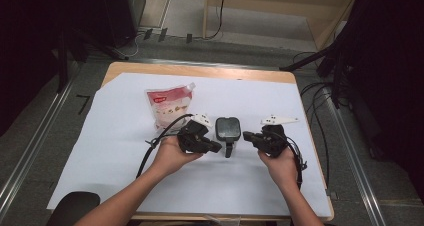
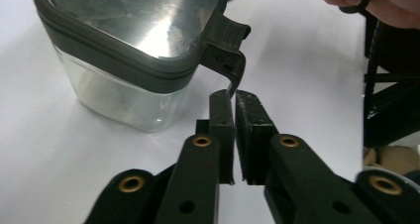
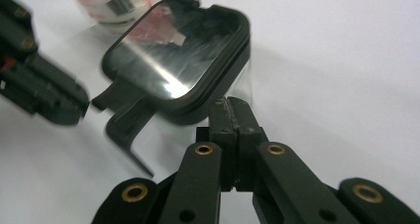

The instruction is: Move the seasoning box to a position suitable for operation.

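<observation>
A clear square container with a dark lid (image 1: 227, 127) (image 2: 129, 30) (image 3: 178, 60) stands on the white sheet. Its latch (image 1: 229, 148) (image 2: 225, 48) (image 3: 124, 125) hangs open off the near side. My left gripper (image 1: 217, 147) (image 2: 234, 99) (image 3: 81, 105) points at the latch's lower tip, and its jaws stand a thin crack apart with nothing pressed between the pads. From the other side, my right gripper (image 1: 246, 135) (image 3: 232, 105) is shut and empty, its tip close to the container's wall just under the lid.
A white pouch with a red label (image 1: 169, 105) (image 3: 106, 1) lies behind and left of the container. The white sheet (image 1: 125, 171) covers most of the wooden table. Cables trail from both grippers, and dark stands flank the table.
</observation>
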`<state>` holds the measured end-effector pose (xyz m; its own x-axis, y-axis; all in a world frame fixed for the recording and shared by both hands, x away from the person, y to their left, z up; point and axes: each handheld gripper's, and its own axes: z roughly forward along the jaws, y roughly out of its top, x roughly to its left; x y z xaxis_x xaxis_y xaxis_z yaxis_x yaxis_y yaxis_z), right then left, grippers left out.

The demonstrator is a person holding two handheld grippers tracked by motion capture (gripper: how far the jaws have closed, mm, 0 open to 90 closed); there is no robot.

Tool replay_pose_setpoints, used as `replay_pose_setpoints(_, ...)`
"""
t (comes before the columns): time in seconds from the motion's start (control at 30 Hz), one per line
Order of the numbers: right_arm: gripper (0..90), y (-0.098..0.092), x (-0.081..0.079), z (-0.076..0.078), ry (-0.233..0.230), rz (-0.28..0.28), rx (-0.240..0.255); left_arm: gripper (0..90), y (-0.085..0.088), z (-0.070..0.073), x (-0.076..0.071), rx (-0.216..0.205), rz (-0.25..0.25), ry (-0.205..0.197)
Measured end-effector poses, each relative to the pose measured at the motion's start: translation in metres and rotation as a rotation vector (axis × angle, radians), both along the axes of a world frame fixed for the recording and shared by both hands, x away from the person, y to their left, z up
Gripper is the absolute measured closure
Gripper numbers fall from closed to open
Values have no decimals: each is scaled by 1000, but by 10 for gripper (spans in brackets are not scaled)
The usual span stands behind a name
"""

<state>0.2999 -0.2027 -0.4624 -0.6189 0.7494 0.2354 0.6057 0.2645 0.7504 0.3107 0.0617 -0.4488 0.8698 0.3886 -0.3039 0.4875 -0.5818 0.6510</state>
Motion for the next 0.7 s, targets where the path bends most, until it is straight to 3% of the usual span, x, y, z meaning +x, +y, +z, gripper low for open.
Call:
replay_pose_setpoints(0.1, 900, 0, -15, 6, -13, 16, -10, 719, 2, 0, 1, -1, -41, 37)
replay_pose_setpoints(0.13, 900, 0, -15, 6, -13, 16, -10, 678, 2, 0, 1, -1, -41, 37)
replay_pose_setpoints(0.17, 900, 1, -22, 10, -30, 19, -15, 648, 4, 0, 1, 30, -59, 12)
replay_pose_setpoints(0.27, 900, 2, -27, 13, -36, 29, -3, 585, 6, 0, 1, 28, -64, 17)
replay_pose_setpoints(0.43, 900, 15, -40, 9, -25, 72, -1, 517, 13, 2, 4, 9, -49, -18)
replay_pose_setpoints(0.67, 900, 31, -42, 3, -19, 97, -10, 453, 20, 2, 7, 15, -43, -7)
replay_pose_setpoints(0.7, 900, 35, -42, 1, -7, 107, -3, 449, 22, 3, 7, 25, -41, -20)
